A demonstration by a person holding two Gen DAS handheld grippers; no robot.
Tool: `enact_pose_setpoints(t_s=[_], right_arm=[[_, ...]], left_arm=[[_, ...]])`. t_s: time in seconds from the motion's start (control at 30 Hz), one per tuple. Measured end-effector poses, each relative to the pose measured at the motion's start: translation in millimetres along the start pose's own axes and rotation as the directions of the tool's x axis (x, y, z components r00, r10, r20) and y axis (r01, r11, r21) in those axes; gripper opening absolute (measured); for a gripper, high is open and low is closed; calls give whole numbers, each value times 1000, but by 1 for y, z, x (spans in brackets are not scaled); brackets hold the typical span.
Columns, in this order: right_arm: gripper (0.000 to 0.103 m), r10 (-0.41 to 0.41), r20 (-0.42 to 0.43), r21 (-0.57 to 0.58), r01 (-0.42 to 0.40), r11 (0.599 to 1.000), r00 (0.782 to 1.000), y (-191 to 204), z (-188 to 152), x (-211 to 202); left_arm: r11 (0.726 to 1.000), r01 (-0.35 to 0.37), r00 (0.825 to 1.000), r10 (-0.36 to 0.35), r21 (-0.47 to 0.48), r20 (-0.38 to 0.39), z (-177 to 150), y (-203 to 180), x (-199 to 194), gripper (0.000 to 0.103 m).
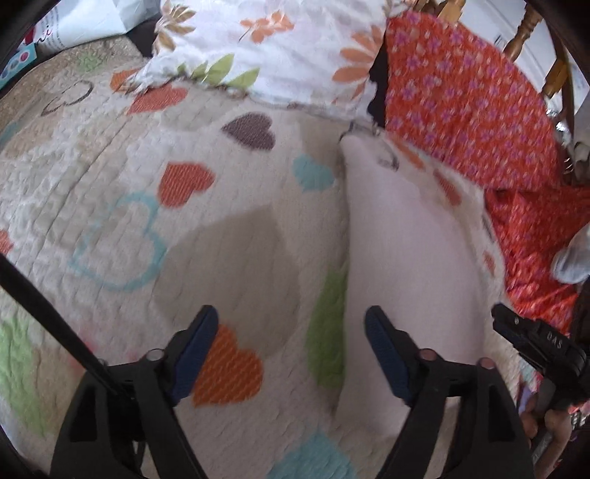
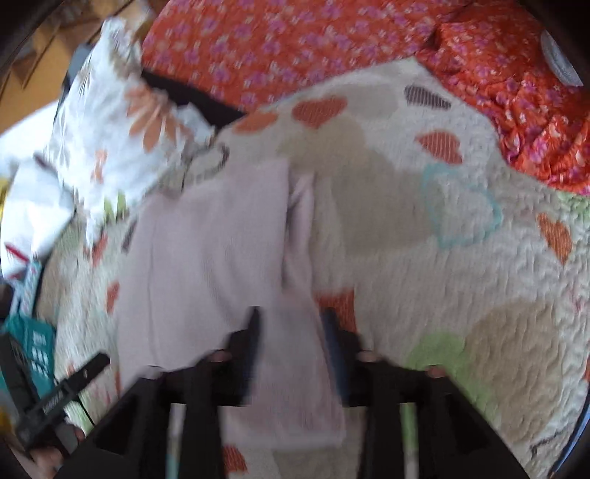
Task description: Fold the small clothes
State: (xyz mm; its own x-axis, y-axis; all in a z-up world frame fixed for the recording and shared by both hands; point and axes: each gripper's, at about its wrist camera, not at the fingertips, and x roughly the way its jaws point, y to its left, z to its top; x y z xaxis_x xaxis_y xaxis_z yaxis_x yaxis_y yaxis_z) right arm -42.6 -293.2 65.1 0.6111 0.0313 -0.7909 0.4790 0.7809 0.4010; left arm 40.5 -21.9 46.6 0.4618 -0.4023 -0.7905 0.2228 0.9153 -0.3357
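Note:
A pale pink garment (image 2: 206, 265) lies on a quilt with coloured hearts (image 2: 442, 258). In the right wrist view a narrow strip of it runs between the fingers of my right gripper (image 2: 291, 328); the jaws stand apart around the strip, and blur hides whether they touch it. In the left wrist view the same garment (image 1: 405, 258) lies to the right. My left gripper (image 1: 291, 324) is open and empty above the quilt (image 1: 110, 221), its right finger (image 1: 383, 350) over the garment's left edge. The right gripper's body (image 1: 538, 342) shows at the right edge.
A white floral pillow (image 1: 265, 51) and an orange flowered cloth (image 1: 472, 107) lie at the far side of the bed. A wooden chair (image 1: 523, 33) stands beyond. A teal basket (image 2: 33, 346) sits at the left in the right wrist view.

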Motion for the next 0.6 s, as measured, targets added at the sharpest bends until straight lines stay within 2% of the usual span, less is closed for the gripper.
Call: enact_pose_setpoints(t_s=[0.07,0.17,0.2,0.27,0.3,0.33,0.37,0.4,0.43,0.5,0.6], right_arm=[[64,13,-30,1,-13,1000,999,-3,16,24],[64,28,-46,13,-27,1000,999,-9,25,54],[64,53,-51,25,-52,998,997,-12,24,62],[64,105,-73,60,-101,993,992,-19,24,75],[64,140,-78,82,-134,988,987,-22,24,79],[64,168,-79,99,-160,982,983,-25,25,80],[56,207,-83,118,-196,973,975,-27,26,81],[33,276,-95,146,-261,954,957,-28,27,82],[29,284,-94,151,-268,951,954,-26,29,81],[27,255,-79,120,-244,962,964,-19,30,75],[27,181,-83,110,-171,979,980,-14,29,71]], left_arm=[[999,16,1000,-16,47,9,11,-13,10,87],[994,72,996,-68,79,-52,21,-29,36,87],[991,111,991,-105,72,-81,21,-32,44,87],[980,197,967,-188,36,-170,18,-38,64,88],[978,205,962,-196,28,-191,16,-40,70,88],[983,176,971,-165,53,-172,15,-46,70,89],[983,161,975,-145,86,-170,14,-52,70,88],[979,157,976,-134,126,-174,14,-58,69,68],[969,190,970,-160,157,-185,16,-65,67,48],[971,173,976,-146,164,-164,17,-68,57,43],[971,166,978,-140,173,-153,15,-69,46,43]])
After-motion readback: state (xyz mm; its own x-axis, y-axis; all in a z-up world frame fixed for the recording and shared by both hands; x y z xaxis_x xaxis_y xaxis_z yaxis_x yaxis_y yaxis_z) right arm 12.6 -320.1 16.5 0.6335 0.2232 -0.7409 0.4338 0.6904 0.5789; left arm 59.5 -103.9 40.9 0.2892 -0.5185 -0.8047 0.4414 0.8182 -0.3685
